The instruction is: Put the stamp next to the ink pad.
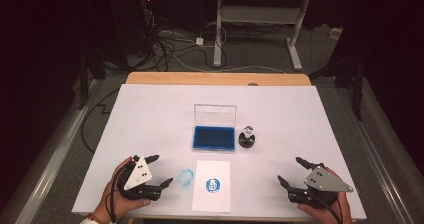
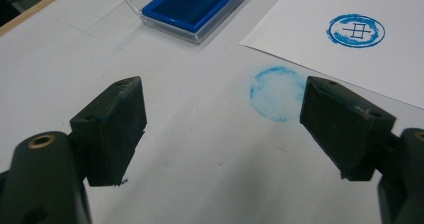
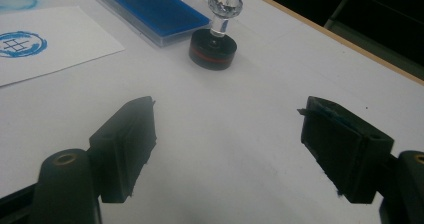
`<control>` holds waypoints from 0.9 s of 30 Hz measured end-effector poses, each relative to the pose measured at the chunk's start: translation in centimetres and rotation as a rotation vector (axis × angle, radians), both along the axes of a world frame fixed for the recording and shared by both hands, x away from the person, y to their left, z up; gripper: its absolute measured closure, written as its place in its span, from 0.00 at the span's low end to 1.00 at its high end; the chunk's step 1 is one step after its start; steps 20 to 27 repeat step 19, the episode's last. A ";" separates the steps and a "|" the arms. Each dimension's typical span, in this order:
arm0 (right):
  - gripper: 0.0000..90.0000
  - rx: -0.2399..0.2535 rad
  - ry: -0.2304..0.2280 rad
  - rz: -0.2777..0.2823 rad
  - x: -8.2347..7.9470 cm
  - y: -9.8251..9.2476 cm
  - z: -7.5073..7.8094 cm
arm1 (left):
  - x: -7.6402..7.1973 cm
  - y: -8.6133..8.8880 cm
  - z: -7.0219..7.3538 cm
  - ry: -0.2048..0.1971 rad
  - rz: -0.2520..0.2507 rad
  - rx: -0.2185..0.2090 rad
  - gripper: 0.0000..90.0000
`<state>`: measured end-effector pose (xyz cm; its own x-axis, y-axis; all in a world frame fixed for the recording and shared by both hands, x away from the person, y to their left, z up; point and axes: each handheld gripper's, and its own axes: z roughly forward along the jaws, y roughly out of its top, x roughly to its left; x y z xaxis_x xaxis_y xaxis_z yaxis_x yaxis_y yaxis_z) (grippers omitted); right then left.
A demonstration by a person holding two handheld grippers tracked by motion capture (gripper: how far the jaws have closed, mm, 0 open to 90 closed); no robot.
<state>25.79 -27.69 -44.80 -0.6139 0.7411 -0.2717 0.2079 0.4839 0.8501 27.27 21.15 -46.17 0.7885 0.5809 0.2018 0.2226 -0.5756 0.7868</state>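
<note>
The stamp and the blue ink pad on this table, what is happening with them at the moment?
Nothing is held right now. A person rests the left tool and the right tool open on the table near its front edge. The stamp stands upright beside the open ink pad. The paper already carries one blue print, and a fainter blue ring marks the table beside it.
</note>
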 end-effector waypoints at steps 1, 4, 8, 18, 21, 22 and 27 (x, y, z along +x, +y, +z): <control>0.25 0.001 0.001 0.000 0.0 0.0 0.0 | 0.0 0.0 0.0 0.000 -0.001 0.001 0.20; 0.25 0.003 -0.004 -0.001 -0.1 0.0 0.1 | -0.1 0.0 0.0 -0.001 -0.001 0.000 0.20; 0.26 -0.001 -0.012 0.003 -0.1 0.0 0.1 | 0.0 -0.1 0.0 0.001 0.000 0.001 0.20; 0.25 -0.004 -0.003 0.006 0.1 -0.1 -0.1 | 0.4 0.0 0.0 0.012 0.006 -0.004 0.20; 0.25 -0.005 -0.002 0.003 0.1 -0.1 -0.1 | 0.5 0.0 0.0 0.013 0.007 -0.007 0.20; 0.25 -0.005 -0.002 0.003 0.1 -0.1 -0.1 | 0.5 0.0 0.0 0.013 0.007 -0.007 0.20; 0.25 -0.005 -0.002 0.003 0.1 -0.1 -0.1 | 0.5 0.0 0.0 0.013 0.007 -0.007 0.20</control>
